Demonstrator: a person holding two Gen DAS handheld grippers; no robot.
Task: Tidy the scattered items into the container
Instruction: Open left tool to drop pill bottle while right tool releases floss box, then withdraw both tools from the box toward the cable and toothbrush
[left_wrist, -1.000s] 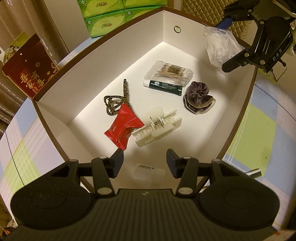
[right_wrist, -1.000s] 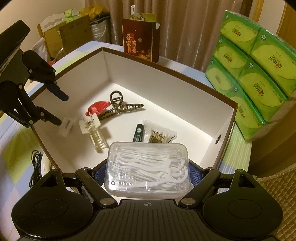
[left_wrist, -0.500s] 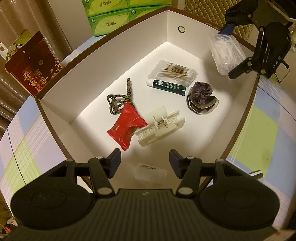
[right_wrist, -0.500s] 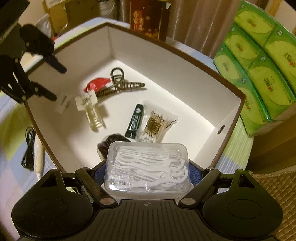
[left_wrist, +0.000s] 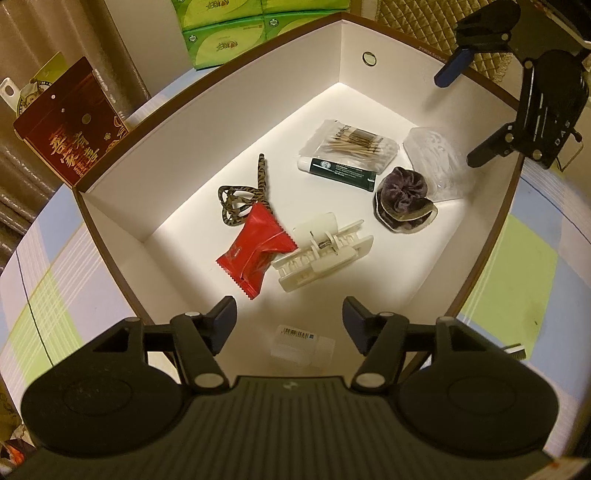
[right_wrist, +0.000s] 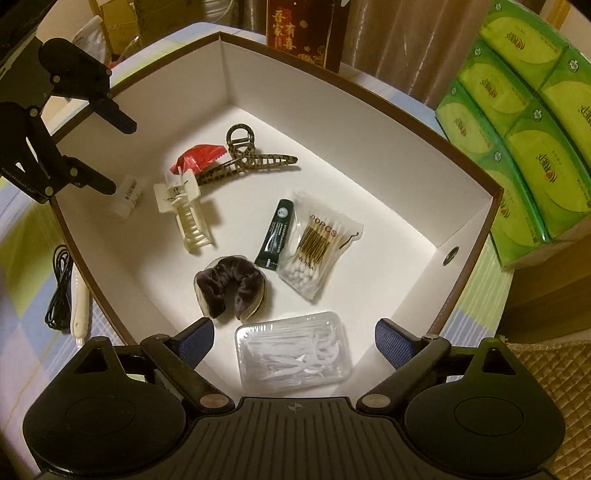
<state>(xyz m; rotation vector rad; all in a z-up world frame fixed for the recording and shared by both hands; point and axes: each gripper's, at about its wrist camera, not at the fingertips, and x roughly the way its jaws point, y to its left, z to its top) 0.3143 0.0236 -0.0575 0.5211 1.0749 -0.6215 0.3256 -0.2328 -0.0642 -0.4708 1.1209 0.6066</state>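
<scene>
while curtains (right_wrist: 388, 44) hang behind, green tissue packs (right_wrist: 532, 122) flank the checked tablecloth (left_wrist: 48, 280).

Behind the box (right_wrist: 476, 258), the green tissue packs (right_wrist: 524, 122) and red gift bag (right_wrist: 303, 29) were cut off by the edge.

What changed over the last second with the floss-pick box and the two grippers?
The right gripper, its jaws opening, has let go of the floss-pick box, which now lies on the container floor beside the scrunchie. The left gripper is opening above the small white box. Other items unchanged.
</scene>
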